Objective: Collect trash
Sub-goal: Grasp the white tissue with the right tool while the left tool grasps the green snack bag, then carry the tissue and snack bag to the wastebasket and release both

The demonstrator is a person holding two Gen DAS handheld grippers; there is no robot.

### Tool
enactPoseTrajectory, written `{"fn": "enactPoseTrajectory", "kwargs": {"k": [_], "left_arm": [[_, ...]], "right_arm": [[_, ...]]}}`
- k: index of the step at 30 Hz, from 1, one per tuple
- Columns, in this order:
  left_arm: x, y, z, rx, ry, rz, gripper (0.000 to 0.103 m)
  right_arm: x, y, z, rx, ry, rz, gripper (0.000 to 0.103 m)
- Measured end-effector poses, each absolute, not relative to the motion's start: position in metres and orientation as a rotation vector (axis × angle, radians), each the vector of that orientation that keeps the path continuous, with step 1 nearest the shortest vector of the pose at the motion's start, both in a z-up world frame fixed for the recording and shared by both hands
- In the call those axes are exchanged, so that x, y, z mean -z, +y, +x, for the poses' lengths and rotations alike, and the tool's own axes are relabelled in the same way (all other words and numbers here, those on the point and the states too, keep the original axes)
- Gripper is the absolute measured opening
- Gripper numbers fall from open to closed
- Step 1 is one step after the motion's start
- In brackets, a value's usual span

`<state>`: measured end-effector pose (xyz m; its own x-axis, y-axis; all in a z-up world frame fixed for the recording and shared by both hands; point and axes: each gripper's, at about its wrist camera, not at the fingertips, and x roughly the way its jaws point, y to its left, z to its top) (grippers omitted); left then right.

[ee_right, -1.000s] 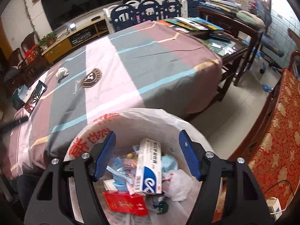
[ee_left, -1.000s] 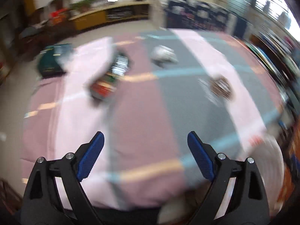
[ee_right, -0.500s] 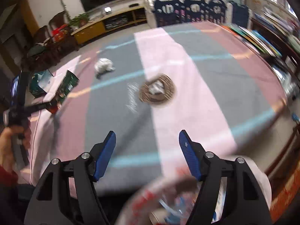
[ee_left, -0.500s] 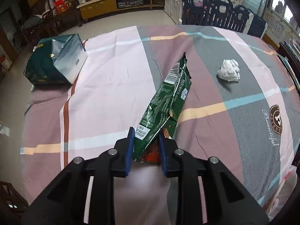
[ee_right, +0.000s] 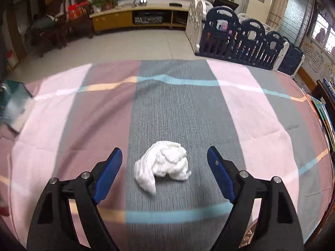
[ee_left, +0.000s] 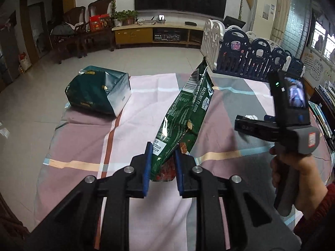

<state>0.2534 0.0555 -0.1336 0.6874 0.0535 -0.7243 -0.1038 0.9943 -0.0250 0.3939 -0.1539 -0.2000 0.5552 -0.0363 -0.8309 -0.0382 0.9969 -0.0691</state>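
Observation:
My left gripper (ee_left: 162, 163) is shut on the lower end of a green snack wrapper (ee_left: 184, 117), which stands tilted up off the striped tablecloth (ee_left: 134, 125). My right gripper (ee_right: 164, 171) is open, its blue pads on either side of a crumpled white tissue (ee_right: 165, 165) that lies on the grey stripe. In the left wrist view the right gripper's body (ee_left: 289, 123) shows at the right, held in a hand, with the tissue (ee_left: 251, 117) just past it.
A dark green and silver tissue pack (ee_left: 98, 92) lies at the table's far left corner; it also shows blurred in the right wrist view (ee_right: 12, 104). Books (ee_right: 326, 121) lie at the right edge. Blue and white playpen fencing (ee_right: 247, 35) stands beyond the table.
My left gripper has lifted the wrapper's end off the cloth. My right gripper has moved across the table from near the bin to the tissue and now straddles it.

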Motion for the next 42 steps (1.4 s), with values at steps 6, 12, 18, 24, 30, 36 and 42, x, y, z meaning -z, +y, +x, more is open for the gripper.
{"fn": "enactPoseTrajectory", "kwargs": {"k": [6, 12, 18, 24, 30, 36, 42], "left_arm": [[0.12, 0.06, 0.249, -0.088, 0.785, -0.086, 0.021], [0.115, 0.058, 0.244, -0.08, 0.773, -0.086, 0.021], [0.105, 0.061, 0.232, -0.099, 0.771, -0.099, 0.021], [0.093, 0.052, 0.194, -0.112, 0.762, -0.116, 0.021], [0.094, 0.0, 0.14, -0.047, 0.775, -0.02, 0.021], [0.083, -0.073, 0.079, 0.096, 0.735, 0.109, 0.021], [0.085, -0.117, 0.036, 0.196, 0.753, 0.159, 0.021]], "right_arm": [[0.217, -0.152, 0.393, -0.013, 0.979, -0.128, 0.053], [0.215, -0.148, 0.381, -0.094, 0.997, -0.097, 0.021], [0.184, -0.16, 0.336, -0.168, 0.94, -0.009, 0.02], [0.13, -0.192, 0.247, -0.239, 0.862, 0.042, 0.02], [0.094, -0.235, 0.146, -0.206, 0.802, 0.035, 0.02], [0.093, -0.276, 0.069, -0.079, 0.84, 0.015, 0.02], [0.068, -0.316, 0.016, 0.013, 0.821, 0.056, 0.02]]}}
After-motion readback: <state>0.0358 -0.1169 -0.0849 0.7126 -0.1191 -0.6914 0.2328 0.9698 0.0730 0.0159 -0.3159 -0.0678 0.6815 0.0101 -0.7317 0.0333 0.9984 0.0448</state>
